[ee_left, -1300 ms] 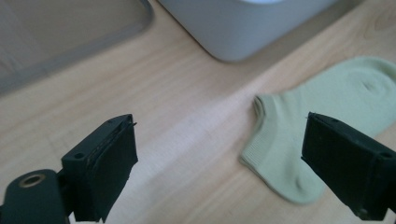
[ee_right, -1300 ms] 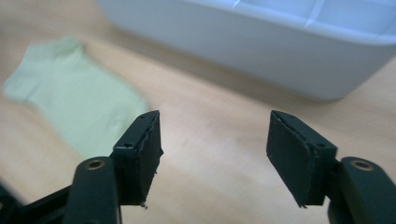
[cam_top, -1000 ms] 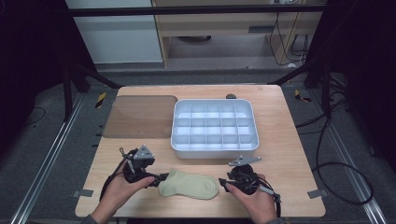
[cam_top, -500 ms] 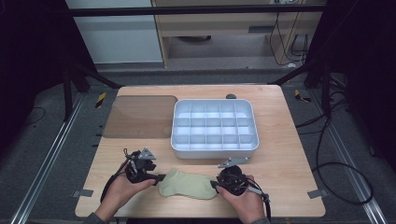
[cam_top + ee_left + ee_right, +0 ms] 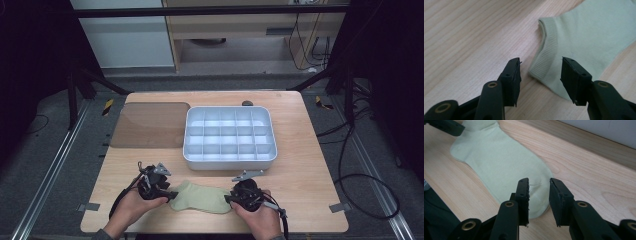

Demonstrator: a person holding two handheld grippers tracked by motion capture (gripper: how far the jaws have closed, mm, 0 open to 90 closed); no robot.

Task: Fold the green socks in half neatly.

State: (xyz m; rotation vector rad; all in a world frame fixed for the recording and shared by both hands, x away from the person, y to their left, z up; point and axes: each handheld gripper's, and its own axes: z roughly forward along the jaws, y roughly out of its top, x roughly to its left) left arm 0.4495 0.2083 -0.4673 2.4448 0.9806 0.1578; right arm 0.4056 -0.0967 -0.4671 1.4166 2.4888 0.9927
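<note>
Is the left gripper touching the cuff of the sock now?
Cannot tell. In the left gripper view the left gripper has its jaws on both sides of the sock cuff, with a gap visible, but contact underneath is hidden.

Pale green sock (image 5: 499, 167), lying flat on the wooden table (image 5: 586, 170), toe end nearest the camera, ribbed cuff at the far upper left. Right gripper (image 5: 539, 192): two black jaws over the toe, a narrow gap between them, having just been closing, the toe edge between the pads. Left gripper's black jaw tip (image 5: 446, 126) at the cuff. A pale wall runs along the table's far edge, upper right.
</note>
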